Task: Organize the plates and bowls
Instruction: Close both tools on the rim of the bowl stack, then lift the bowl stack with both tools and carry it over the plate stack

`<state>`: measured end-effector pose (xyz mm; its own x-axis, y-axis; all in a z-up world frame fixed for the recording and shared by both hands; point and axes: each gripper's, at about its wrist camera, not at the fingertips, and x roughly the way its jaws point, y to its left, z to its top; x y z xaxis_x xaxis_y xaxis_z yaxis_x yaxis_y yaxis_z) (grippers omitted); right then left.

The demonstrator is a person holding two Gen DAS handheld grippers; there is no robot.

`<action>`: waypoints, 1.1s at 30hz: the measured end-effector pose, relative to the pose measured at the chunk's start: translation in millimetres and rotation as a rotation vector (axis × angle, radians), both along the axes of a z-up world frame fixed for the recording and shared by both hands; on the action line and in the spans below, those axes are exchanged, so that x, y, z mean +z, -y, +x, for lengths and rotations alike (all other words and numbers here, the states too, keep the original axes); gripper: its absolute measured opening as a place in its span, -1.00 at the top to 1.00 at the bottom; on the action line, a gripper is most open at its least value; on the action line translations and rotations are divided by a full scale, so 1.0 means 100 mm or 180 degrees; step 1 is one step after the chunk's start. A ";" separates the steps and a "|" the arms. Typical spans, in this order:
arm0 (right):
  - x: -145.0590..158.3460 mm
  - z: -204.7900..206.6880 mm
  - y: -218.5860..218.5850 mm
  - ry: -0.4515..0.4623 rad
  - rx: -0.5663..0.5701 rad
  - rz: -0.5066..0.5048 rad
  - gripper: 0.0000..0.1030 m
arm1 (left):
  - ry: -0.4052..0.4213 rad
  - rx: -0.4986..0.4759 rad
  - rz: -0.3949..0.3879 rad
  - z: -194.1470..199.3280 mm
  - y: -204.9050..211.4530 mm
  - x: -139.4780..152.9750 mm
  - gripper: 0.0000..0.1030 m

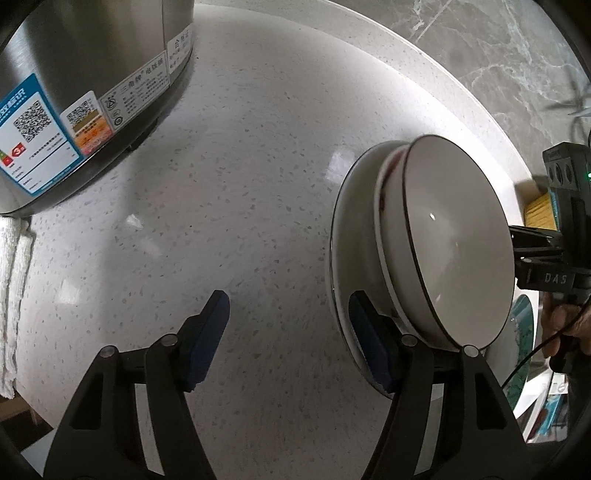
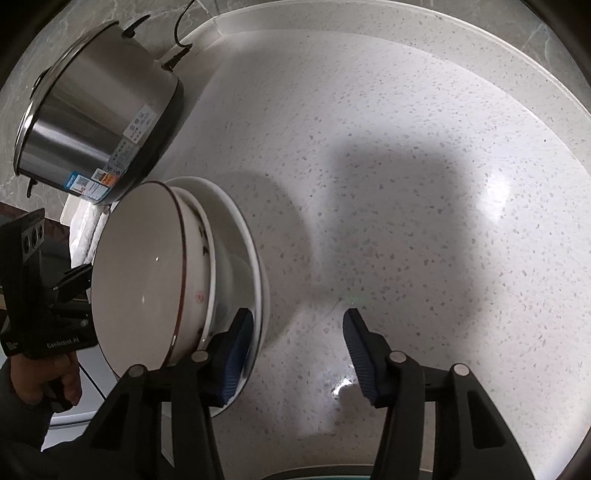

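While both show bowls (image 1: 454,243), only right wrist—cord (image 2: 181,33).

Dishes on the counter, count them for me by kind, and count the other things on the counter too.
Plate: 1, under the bowls
Bowls: 2, nested, a dark-rimmed bowl inside a red-patterned bowl
Steel pot: 1
White cloth: 1
Total: 5
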<state>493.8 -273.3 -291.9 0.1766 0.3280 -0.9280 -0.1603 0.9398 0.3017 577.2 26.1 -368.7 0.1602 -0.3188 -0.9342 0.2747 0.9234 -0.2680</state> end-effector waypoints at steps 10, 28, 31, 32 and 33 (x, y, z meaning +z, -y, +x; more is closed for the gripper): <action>-0.09 -0.04 -0.07 0.0104 0.0109 0.0121 -0.05 | 0.0174 -0.0115 0.0117 0.05 0.15 -0.13 -0.26; -0.11 -0.02 -0.24 0.0189 0.0257 0.0186 0.60 | 0.0381 -0.0300 -0.0060 0.07 0.44 -0.16 0.67; -0.11 -0.02 -0.27 0.0219 0.0236 0.0146 0.60 | 0.0418 -0.0327 0.0012 0.07 0.54 -0.15 0.68; -0.12 -0.02 -0.29 0.0224 0.0226 0.0143 0.61 | 0.0400 -0.0317 -0.0018 0.08 0.54 -0.16 0.68; -0.12 -0.01 -0.31 0.0235 0.0219 0.0142 0.61 | 0.0398 -0.0323 -0.0024 0.09 0.54 -0.16 0.68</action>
